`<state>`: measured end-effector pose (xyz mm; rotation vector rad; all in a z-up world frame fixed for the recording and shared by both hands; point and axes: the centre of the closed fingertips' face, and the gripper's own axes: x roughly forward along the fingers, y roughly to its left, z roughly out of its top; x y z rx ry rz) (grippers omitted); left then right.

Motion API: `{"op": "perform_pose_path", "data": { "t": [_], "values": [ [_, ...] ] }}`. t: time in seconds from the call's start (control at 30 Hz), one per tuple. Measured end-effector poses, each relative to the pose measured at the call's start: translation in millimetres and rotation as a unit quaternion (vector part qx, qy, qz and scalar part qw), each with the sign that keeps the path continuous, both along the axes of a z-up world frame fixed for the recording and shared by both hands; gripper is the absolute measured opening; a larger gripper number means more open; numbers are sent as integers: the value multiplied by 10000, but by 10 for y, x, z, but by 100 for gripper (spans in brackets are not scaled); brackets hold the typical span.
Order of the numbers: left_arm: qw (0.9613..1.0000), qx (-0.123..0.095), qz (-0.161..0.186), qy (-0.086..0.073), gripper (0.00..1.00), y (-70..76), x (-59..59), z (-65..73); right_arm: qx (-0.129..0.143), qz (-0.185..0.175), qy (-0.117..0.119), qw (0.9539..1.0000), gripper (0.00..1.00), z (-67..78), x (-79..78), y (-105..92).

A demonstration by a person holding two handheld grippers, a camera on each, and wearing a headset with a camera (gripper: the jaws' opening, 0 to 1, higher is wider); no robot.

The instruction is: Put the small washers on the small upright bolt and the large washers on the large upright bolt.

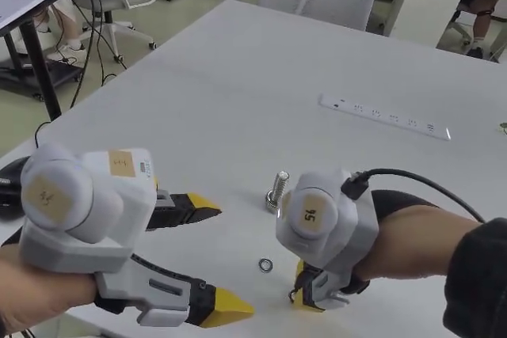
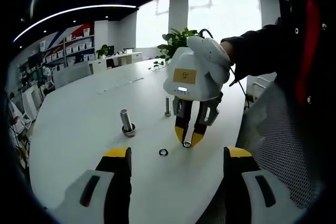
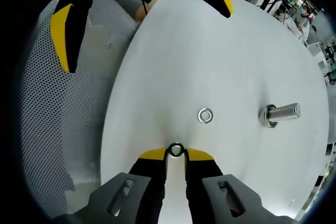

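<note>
Large bolt upright, axis vertical

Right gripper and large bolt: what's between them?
One loose washer lies flat between the right gripper and the large bolt; clearest in the right gripper view.

The head view looks from above and behind, forward and down on the white table, quite near. The left gripper view sits low over the table and faces across to the right gripper. The right gripper view looks steeply down, very near, past the pinched washer at its tips. All three views share the loose washer and the large bolt.
</note>
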<state>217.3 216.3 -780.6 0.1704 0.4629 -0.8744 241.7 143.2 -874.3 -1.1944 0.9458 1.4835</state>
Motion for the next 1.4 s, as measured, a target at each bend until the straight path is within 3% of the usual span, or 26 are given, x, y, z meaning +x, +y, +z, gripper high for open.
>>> {"op": "perform_pose_path", "data": {
  "t": [1.4],
  "values": [
    [9995,56,-292,78,70,-101,89,-33,35,-995,-73,9950,14,109,266,-585]
  ]
}}
